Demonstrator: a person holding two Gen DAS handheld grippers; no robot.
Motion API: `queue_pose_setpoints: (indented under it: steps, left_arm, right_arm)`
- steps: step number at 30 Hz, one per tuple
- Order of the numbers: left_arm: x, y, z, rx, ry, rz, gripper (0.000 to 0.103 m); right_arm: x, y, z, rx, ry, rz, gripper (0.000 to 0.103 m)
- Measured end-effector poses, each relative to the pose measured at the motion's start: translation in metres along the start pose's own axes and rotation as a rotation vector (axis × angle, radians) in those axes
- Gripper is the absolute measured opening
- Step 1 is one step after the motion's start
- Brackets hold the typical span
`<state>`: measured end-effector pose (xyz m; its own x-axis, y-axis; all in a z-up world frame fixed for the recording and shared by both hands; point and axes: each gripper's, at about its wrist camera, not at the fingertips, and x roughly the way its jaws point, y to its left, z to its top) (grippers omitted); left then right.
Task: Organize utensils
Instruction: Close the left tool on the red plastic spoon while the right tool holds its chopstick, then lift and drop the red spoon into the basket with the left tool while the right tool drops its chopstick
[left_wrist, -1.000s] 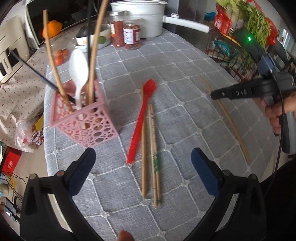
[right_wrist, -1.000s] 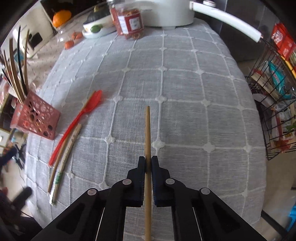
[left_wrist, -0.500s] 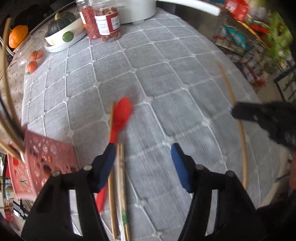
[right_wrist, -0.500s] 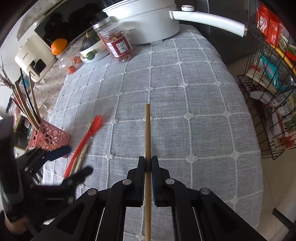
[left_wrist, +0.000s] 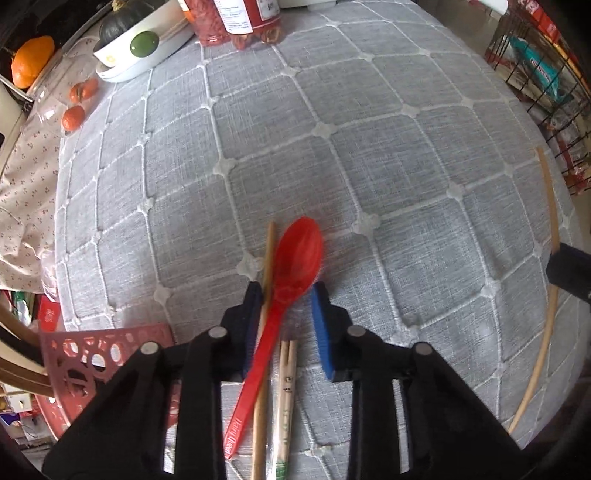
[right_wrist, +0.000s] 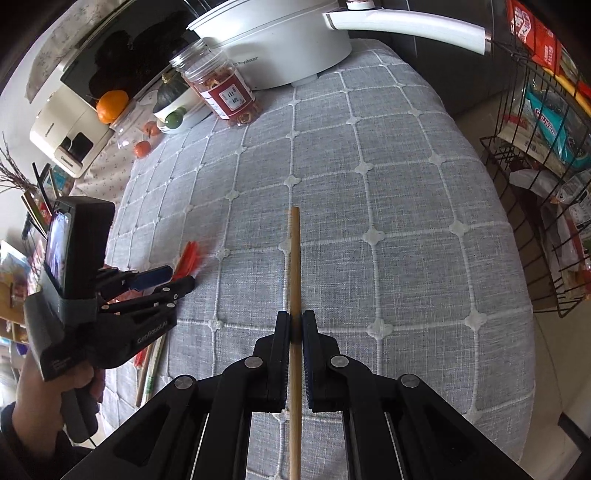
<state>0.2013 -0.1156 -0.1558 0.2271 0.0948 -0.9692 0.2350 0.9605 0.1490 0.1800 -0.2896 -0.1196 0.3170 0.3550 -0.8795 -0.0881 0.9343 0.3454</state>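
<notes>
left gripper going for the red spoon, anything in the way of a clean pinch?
Yes: a bare wooden chopstick lies against the red spoon, inside the left gripper, whose jaws have just been closing around both. Nothing else intrudes.

Red spoon (left_wrist: 291, 273) flat on cloth beside chopsticks (left_wrist: 286, 398).

On my desk (left_wrist: 369, 155): spoon (left_wrist: 291, 266) at near centre, one chopstick (left_wrist: 266, 280) touching its left side, wrapped chopsticks (left_wrist: 286, 387) just right of its handle. My left claw (left_wrist: 286, 295) straddles spoon and chopstick. Holder basket (left_wrist: 103, 354) near left. Jars (right_wrist: 221, 92), bowl (right_wrist: 177, 107) and pot (right_wrist: 280, 40) far. Wire rack (right_wrist: 535, 184) off the right edge. My right claw (right_wrist: 295, 325) holds a chopstick (right_wrist: 294, 266) at right.
</notes>
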Motion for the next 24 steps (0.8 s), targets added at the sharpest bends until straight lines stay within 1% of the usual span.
queue_pose_setpoints:
  steps: [1,3,5,7,9,10,13,18,22,24]
  left_arm:
    - [-0.001,-0.001,-0.001,0.005,-0.004,0.0,0.023]
    - [-0.004,-0.005,-0.004,0.034,-0.011,-0.002,0.019]
    - [-0.006,-0.01,-0.007,0.056,-0.007,-0.012,0.01]
    - [-0.007,-0.012,-0.009,0.064,-0.001,-0.024,0.009]
    - [-0.01,-0.015,-0.011,0.069,-0.018,-0.022,0.009]
    - [-0.014,-0.015,-0.012,0.068,-0.036,-0.023,0.005]
    - [-0.033,-0.014,-0.018,0.06,-0.12,-0.048,0.005]
    - [-0.073,-0.014,-0.033,0.06,-0.259,-0.103,0.005]
    - [-0.111,-0.016,-0.051,0.074,-0.396,-0.129,0.005]
    - [-0.124,-0.009,-0.056,0.081,-0.456,-0.142,0.005]
  right_arm:
    - [0.0,0.0,0.0,0.001,-0.001,0.0,0.007]
    - [0.0,0.0,0.001,0.003,-0.004,0.001,0.007]
    - [-0.001,0.0,0.001,0.005,-0.007,0.002,0.007]
    - [-0.001,0.001,0.001,0.006,-0.009,0.0,0.007]
    - [0.0,0.002,0.001,0.006,-0.012,-0.001,0.007]
    - [-0.001,0.003,0.001,0.006,-0.014,0.0,0.007]
    - [-0.006,0.003,0.002,0.003,-0.031,0.002,0.007]
    - [-0.024,0.009,0.004,0.007,-0.102,0.026,0.007]
    - [-0.043,0.022,0.003,-0.02,-0.176,0.048,0.007]
    - [-0.054,0.031,0.001,-0.041,-0.221,0.054,0.007]
